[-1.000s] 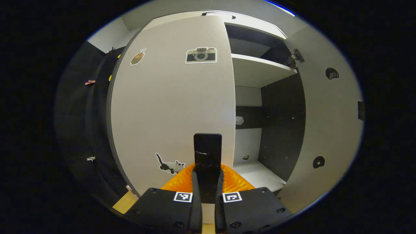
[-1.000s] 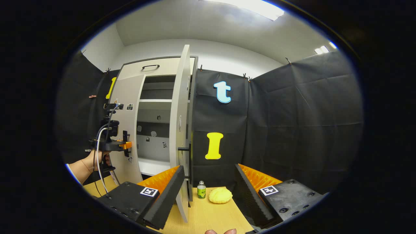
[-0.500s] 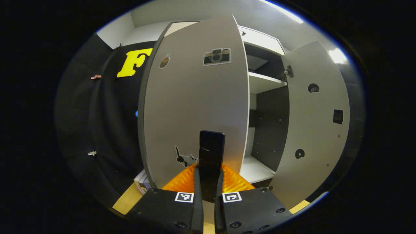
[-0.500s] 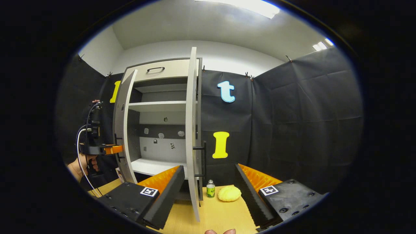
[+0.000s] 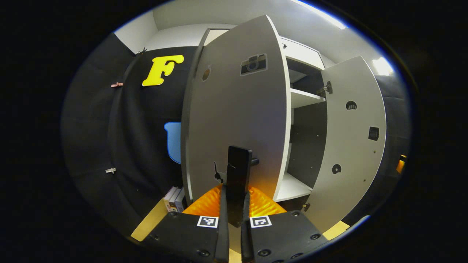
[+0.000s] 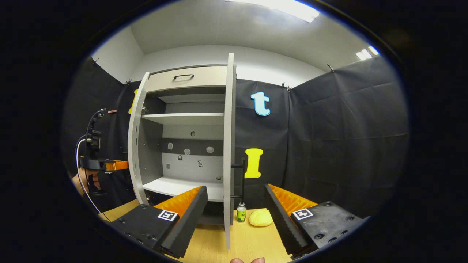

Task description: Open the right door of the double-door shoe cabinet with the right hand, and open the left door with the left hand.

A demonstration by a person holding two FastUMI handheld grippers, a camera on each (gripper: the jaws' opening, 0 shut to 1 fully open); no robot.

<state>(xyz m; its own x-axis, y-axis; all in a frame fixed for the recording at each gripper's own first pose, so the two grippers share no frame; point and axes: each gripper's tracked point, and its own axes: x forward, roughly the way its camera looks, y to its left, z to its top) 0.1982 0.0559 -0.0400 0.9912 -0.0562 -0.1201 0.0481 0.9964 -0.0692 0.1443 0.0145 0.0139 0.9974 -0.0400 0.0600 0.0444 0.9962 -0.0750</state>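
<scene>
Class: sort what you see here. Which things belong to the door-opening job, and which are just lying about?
Job: left door, its handle in the left gripper, right door, right gripper.
Lying about: small bottle, yellow bun-like thing, books.

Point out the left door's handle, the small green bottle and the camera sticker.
left door's handle [image 5: 239, 171], left gripper view, bar's dark face.
small green bottle [image 6: 241, 214], right gripper view, its label.
camera sticker [image 5: 253, 64], left gripper view, its lens.
</scene>
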